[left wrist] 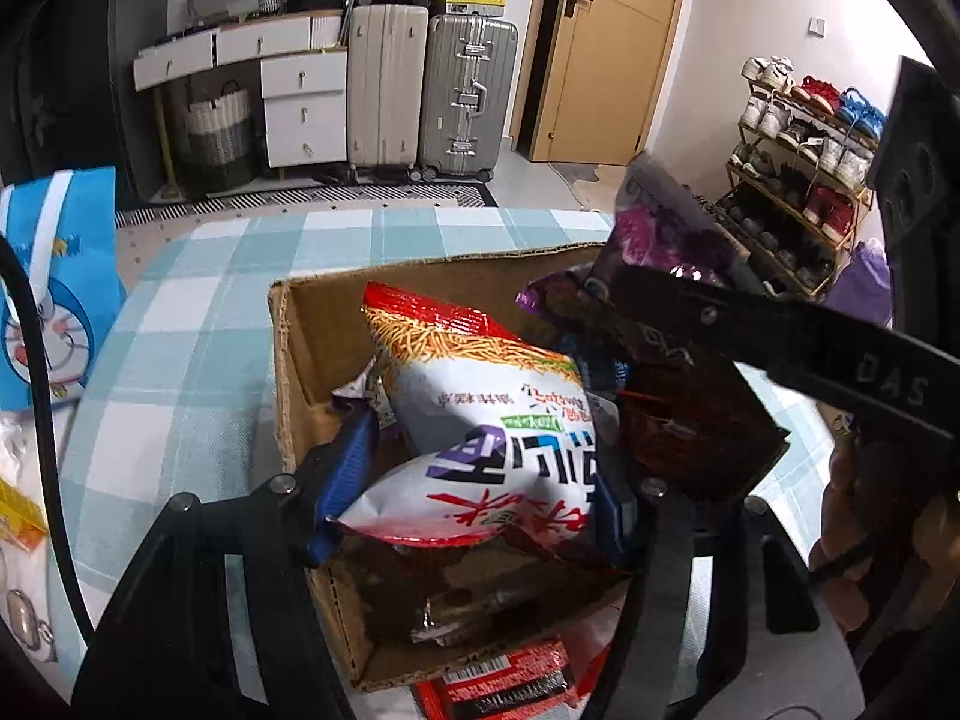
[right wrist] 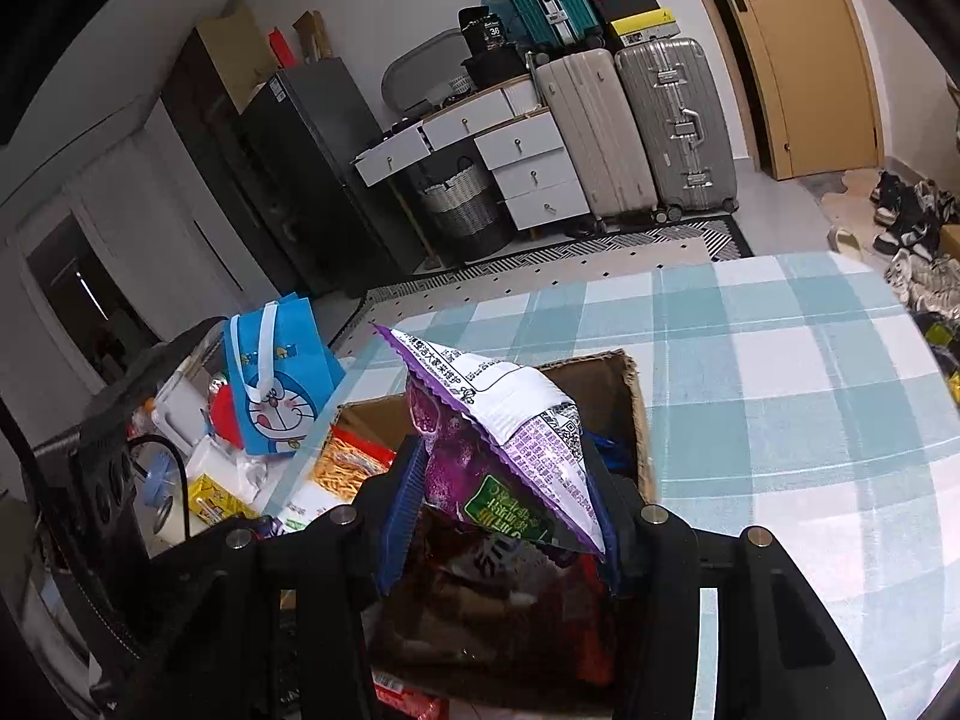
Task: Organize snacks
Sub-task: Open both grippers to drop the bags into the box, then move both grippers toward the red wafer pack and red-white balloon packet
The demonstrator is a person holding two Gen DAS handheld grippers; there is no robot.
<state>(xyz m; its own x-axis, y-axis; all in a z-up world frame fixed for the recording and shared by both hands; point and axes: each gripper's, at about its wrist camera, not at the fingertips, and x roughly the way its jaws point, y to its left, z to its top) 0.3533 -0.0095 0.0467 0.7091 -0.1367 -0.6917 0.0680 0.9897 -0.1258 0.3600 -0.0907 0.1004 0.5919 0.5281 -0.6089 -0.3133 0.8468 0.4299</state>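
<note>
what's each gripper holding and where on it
Left gripper pinches the red-and-white noodle snack bag near its lower end. Right gripper clamps the purple snack bag across its lower part.

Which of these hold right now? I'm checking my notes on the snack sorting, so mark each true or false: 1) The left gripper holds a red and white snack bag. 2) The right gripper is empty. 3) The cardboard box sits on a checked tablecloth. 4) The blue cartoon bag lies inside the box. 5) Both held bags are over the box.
1) True: the left gripper is shut on the red and white snack bag.
2) False: the right gripper is shut on a purple snack bag.
3) True: the cardboard box stands on the checked tablecloth.
4) False: the blue cartoon bag stands outside the box, beside it.
5) True.
</note>
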